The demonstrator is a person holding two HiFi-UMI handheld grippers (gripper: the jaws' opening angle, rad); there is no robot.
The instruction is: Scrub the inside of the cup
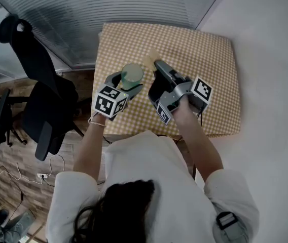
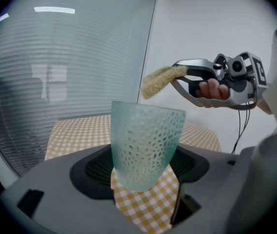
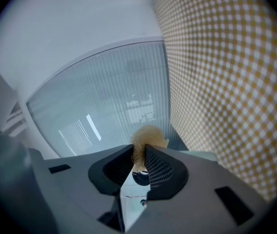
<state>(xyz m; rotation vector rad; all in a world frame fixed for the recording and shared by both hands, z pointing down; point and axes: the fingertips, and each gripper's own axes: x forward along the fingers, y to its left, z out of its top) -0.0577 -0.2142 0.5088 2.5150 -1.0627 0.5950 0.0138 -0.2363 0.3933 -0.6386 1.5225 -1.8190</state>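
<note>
Left gripper (image 1: pixel 129 82) is clamped on the pale green cup (image 2: pixel 146 145), mouth upward, over the checked tablecloth (image 1: pixel 205 49). Right gripper (image 1: pixel 159 66), just beside it, pinches a tan scrubbing pad (image 3: pixel 146 136), held clear of the cup's rim.

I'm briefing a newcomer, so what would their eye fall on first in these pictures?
First the pale green dimpled cup, clamped in the left gripper over the yellow checked table. Then the tan scrubber pinched in the right gripper, poised just above the cup's rim and not inside it.
</note>
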